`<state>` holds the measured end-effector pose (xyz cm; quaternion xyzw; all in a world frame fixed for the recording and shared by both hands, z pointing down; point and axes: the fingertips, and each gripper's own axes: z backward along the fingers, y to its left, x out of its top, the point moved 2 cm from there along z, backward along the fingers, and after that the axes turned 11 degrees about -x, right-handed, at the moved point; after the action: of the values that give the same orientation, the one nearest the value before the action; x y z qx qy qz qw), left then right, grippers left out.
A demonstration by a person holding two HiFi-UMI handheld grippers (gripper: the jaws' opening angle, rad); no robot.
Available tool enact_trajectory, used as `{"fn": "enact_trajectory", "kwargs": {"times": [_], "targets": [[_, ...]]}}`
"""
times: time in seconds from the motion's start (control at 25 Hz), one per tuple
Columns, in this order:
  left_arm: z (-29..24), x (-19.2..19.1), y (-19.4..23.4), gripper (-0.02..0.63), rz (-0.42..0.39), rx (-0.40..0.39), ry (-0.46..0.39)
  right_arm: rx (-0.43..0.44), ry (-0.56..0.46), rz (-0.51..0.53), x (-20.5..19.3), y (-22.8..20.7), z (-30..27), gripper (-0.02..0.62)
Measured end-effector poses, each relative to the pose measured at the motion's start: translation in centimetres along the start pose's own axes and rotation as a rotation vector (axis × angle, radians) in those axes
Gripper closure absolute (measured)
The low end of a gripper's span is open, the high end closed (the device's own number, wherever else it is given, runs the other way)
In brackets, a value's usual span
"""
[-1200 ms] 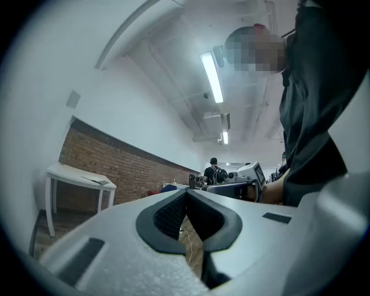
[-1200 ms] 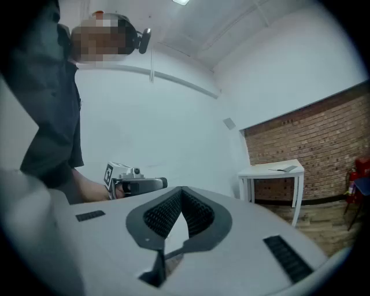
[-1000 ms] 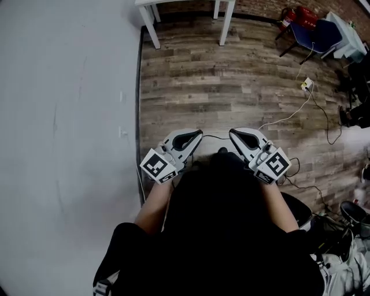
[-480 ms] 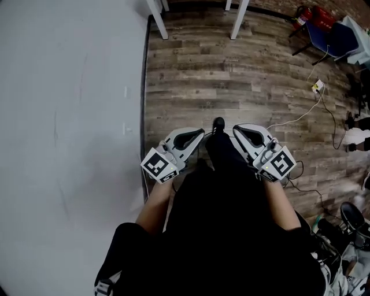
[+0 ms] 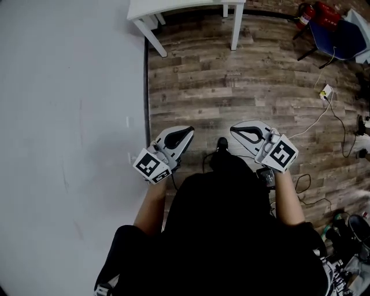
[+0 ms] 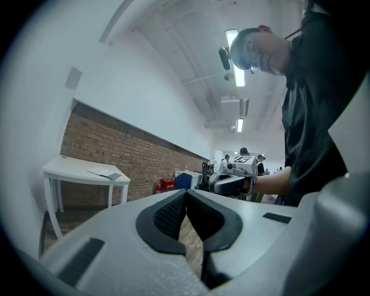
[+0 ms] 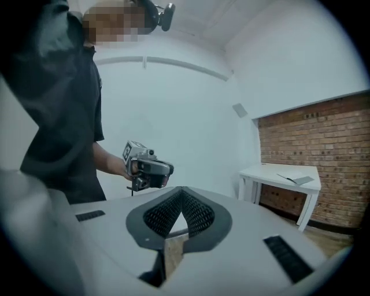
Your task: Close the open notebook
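Observation:
An open notebook (image 6: 105,173) lies flat on a white table (image 6: 69,169) by the brick wall, and it shows as well in the right gripper view as the notebook (image 7: 297,180) on the table (image 7: 272,173). The head view catches only the table's near edge (image 5: 173,8). I hold both grippers level in front of my body, well short of the table. My left gripper (image 5: 188,130) is shut with nothing in it, and so is my right gripper (image 5: 233,130). Each gripper view shows its own tips meeting, left gripper (image 6: 186,192) and right gripper (image 7: 181,189).
A white wall (image 5: 63,115) runs along the left of the wood floor (image 5: 231,87). A blue chair (image 5: 332,34) and a red fire extinguisher (image 5: 315,14) stand at the far right. Cables and a power strip (image 5: 325,92) lie on the floor to the right.
I have walked forward: the table now shows larger at the top of the head view. Both grippers came along, still shut, and now sit a little wider apart.

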<state>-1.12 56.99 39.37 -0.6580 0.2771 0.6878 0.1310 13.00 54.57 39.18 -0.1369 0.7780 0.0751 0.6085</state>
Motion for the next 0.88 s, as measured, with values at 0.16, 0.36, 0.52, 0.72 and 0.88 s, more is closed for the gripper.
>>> {"fn": "enact_trajectory", "kwargs": {"times": [0.16,0.36,0.52,0.72,0.88], "targets": [[-4.4,3.4,3.7,0.589,-0.030,0.004,-0.010,0.048,-0.016,0.026,0.9,-4.8,0.5,0.589],[-7.7,3.9,6.7,0.589,-0.054,-0.035,0.026,-0.048,-0.037,0.089,0.3,-8.8,0.5,0.589],[-11.0,4.5,8.6,0.589,-0.067,-0.080,0.040,-0.110,-0.081,0.020,-0.3,-12.0,1.4,0.589],[-13.6,4.7,12.5,0.589,-0.024,-0.111,0.055,-0.135,-0.104,-0.067,-0.7,-14.6,-0.4,0.589],[-16.0,4.0,17.2,0.589,0.029,-0.136,0.018,-0.124,-0.076,-0.101,-0.9,-18.2,-2.8,0.589]]}}
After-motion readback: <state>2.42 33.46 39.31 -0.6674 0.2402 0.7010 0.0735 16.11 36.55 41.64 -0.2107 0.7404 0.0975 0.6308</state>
